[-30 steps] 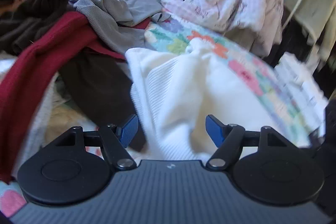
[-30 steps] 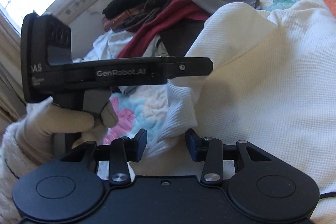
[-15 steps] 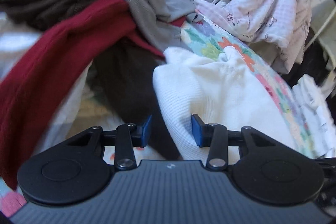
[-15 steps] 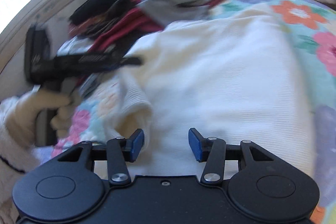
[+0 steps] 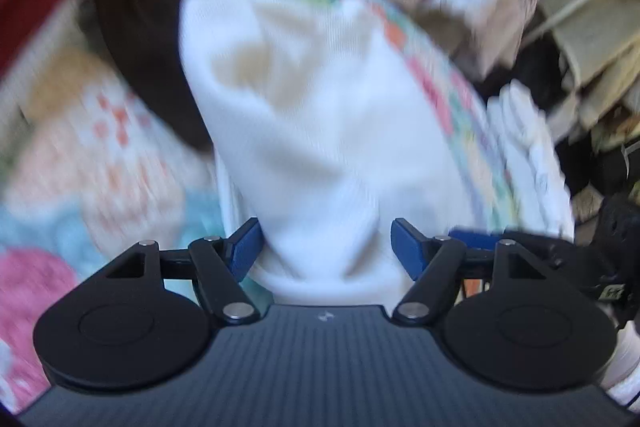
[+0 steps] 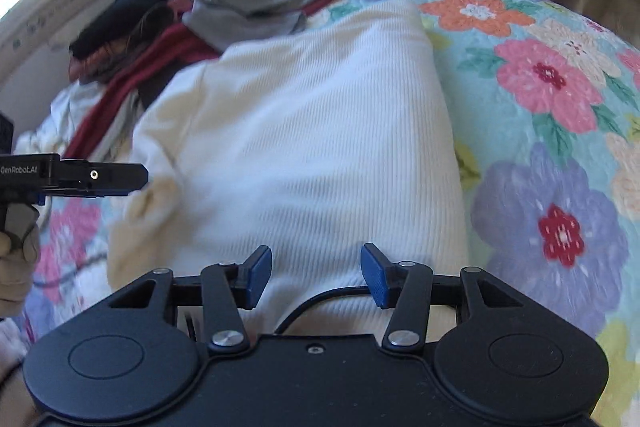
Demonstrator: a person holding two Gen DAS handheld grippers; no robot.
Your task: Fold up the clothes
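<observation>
Floral quilt [image 6: 560, 131] carries the white ribbed garment [image 6: 320, 147], folded into a long panel; left gripper [image 5: 325, 247] and right gripper [image 6: 316, 275] gape wide, empty; the heaped clothes [image 6: 168, 35] beyond look unfolded.

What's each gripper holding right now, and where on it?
Nothing. The left gripper and right gripper both have their jaws apart, with the near edge of the white ribbed garment lying between the fingers but not pinched.
</observation>
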